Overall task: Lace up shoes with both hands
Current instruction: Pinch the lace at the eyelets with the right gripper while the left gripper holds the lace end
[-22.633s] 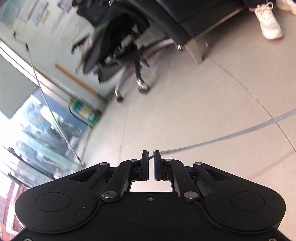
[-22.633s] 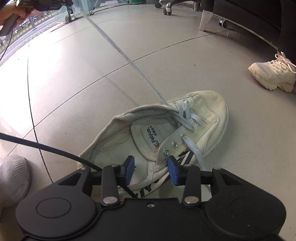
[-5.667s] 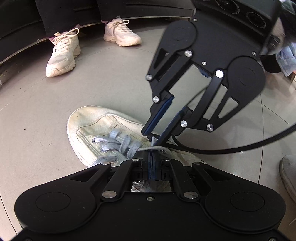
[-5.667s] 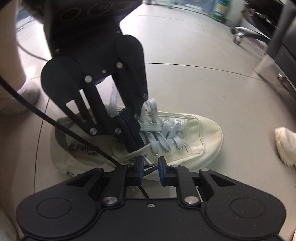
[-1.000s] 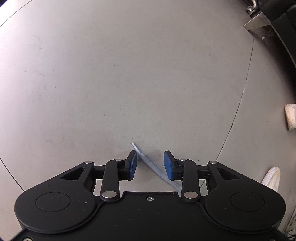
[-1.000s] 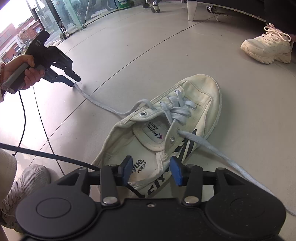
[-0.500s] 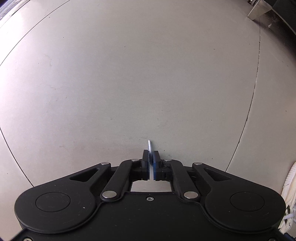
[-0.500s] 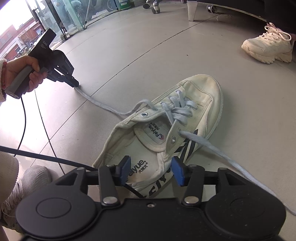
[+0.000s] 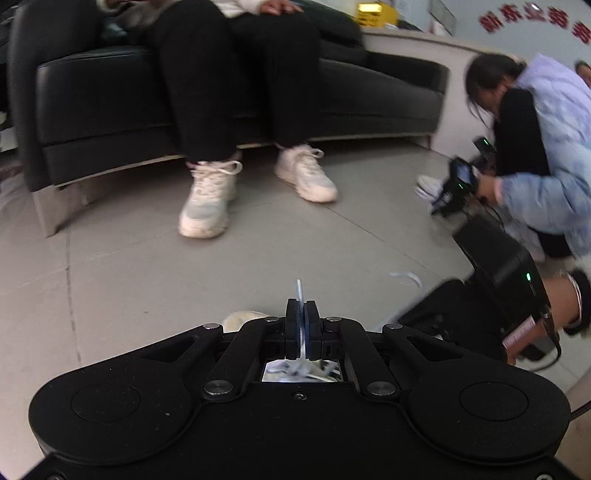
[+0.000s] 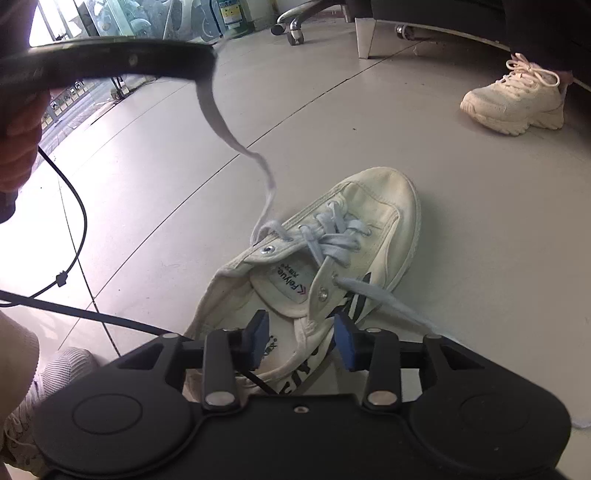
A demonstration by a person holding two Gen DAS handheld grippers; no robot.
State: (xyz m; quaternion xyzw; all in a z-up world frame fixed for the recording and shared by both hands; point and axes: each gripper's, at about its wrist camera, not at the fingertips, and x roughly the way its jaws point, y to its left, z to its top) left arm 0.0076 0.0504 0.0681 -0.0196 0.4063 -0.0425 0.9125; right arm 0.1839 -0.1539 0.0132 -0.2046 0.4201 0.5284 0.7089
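Observation:
A cream canvas shoe [image 10: 373, 218] lies on the floor, partly laced with a pale blue lace [image 10: 332, 240]. My left gripper [image 9: 303, 314] is shut on the left lace end, whose tip [image 9: 299, 290] sticks up between the pads; in the right wrist view it [image 10: 110, 62] holds that slack lace strand [image 10: 236, 144] above the shoe. My right gripper [image 10: 301, 341] is open and empty just above the shoe's heel opening. The other lace end [image 10: 384, 299] trails right on the floor. The shoe's toe [image 9: 242, 317] peeks out past the left gripper.
A seated person's white sneakers [image 9: 207, 199] and black sofa [image 9: 110, 99] stand ahead. Another person [image 9: 535, 155] crouches at the right with a device. A black cable [image 10: 74, 229] runs over the floor at the left. An office chair's wheel [image 10: 291, 26] is far back.
My left gripper, shut on the lace end, has lifted off the floor and swung over the shoe; the lace now hangs slack. My right gripper has stayed open above the heel.

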